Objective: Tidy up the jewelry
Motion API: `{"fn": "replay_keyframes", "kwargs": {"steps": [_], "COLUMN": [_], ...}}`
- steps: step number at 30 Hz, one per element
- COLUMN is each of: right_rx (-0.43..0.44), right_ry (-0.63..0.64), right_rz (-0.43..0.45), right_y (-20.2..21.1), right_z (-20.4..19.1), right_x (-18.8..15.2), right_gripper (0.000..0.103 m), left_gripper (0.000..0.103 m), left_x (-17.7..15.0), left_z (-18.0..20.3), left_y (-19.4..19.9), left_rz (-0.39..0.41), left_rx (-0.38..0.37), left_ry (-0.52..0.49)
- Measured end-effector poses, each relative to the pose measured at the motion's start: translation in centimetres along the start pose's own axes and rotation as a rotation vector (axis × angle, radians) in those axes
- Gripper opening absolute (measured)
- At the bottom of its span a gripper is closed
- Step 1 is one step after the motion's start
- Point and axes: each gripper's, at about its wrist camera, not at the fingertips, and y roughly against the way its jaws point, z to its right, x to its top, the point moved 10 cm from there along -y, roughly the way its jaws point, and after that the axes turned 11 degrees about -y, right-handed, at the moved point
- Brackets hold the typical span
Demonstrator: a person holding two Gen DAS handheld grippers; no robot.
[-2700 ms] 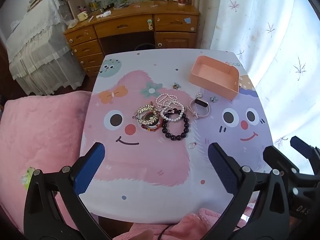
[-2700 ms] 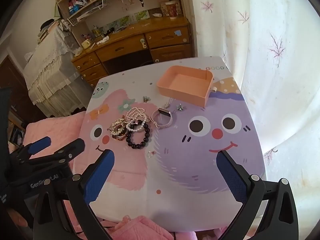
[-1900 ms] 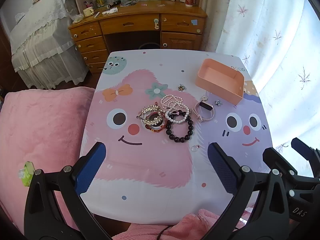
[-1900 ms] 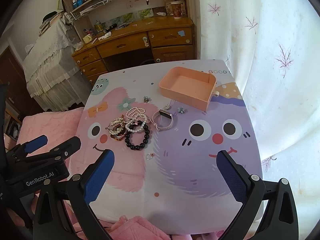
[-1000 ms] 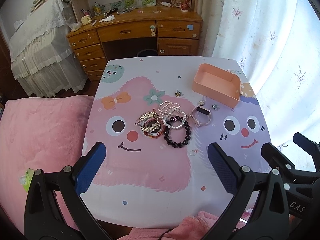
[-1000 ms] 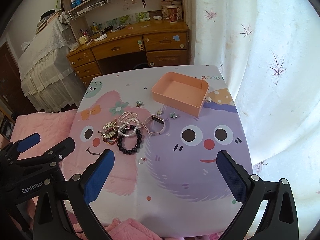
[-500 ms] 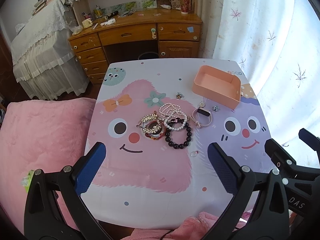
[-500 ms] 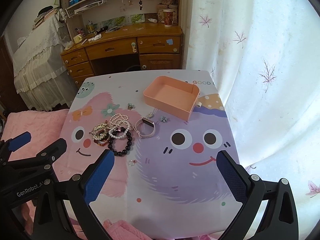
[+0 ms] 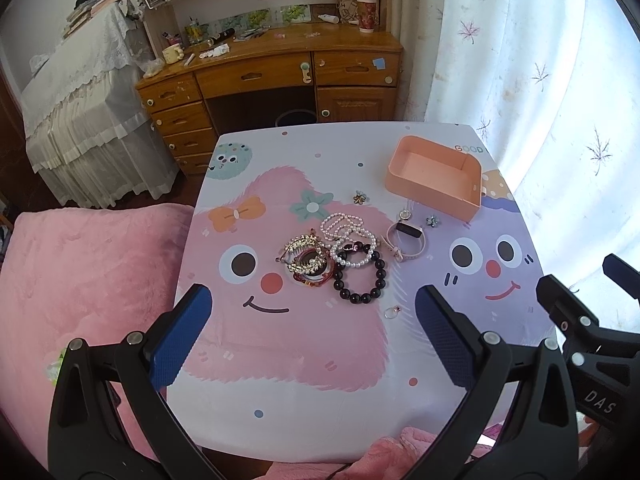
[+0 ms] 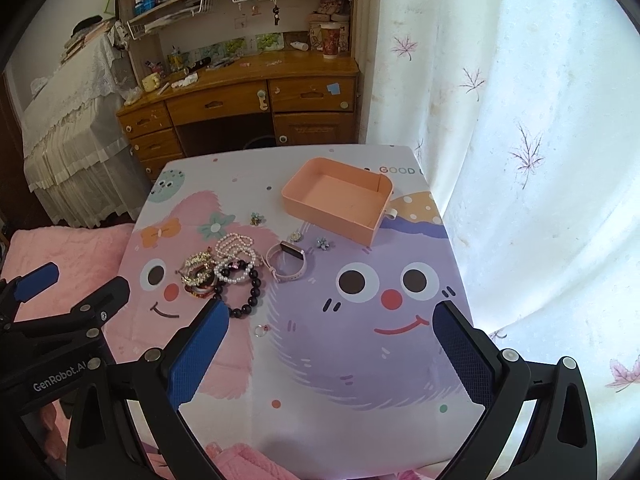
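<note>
Bracelets (image 9: 352,258) heaped beside empty pink tray (image 9: 434,192)

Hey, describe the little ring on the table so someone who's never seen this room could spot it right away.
Start at the table with the pink and purple cartoon faces, then find the heap of bracelets in its middle. The dark bead bracelet lies at the heap's near edge, and the small ring lies just beyond it toward you, alone. It is the smallest piece, thin metal, touching nothing else.

Home bedroom, draped bed (image 9: 76,92), wooden desk (image 9: 272,72), curtain (image 10: 520,120)
</note>
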Motion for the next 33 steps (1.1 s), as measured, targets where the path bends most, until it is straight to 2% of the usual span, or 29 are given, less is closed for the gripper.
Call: {"fn": "replay_keyframes", "kwargs": {"steps": [2, 5, 9, 15, 23, 25, 28, 33], "right_rx": [0.023, 0.013, 0.067, 0.100, 0.080, 0.071, 0.039, 0.045], "right_ry": [-0.009, 0.018, 0.028, 0.013, 0.111, 0.169, 0.339, 0.597], "right_rz": [0.014, 0.012, -0.015, -0.043, -0.107, -0.098, -0.067, -0.026], "right_y": [0.4, 0.7, 0.6, -0.2, -4.4, -5.8, -7.9, -12.1], "right_z": [-0.1, -0.5, -1.9, -3.8, -7.4, -8.3, -10.0, -12.3], "right_x": [0.3, 0.4, -0.2, -1.2, -5.9, -7.3, -9.7, -14.0], "right_gripper": [0.103, 0.103, 0.103, 0.103, 0.103, 0.103, 0.103, 0.103], "left_gripper": [0.102, 0.102, 0.102, 0.101, 0.101, 0.101, 0.101, 0.100], "left_x": [0.2, 0.3, 0.0, -0.9, -3.1, -3.7, -4.6, -5.4], "left_z": [0.2, 0.2, 0.2, -0.8, -2.7, -3.0, -3.4, -2.4], "left_y": [0.2, 0.4, 0.2, -1.2, -5.9, -7.4, -9.7, -14.0], "left_rz": [0.009, 0.018, 0.016, -0.005, -0.022, 0.006, 0.019, -0.043], "left_rx": [-0.002, -0.011, -0.035, -0.120, -0.233, -0.256, -0.280, -0.372], "left_ry": [-0.019, -0.034, -0.046, -0.008, 0.010, -0.024, -0.046, -0.026]}}
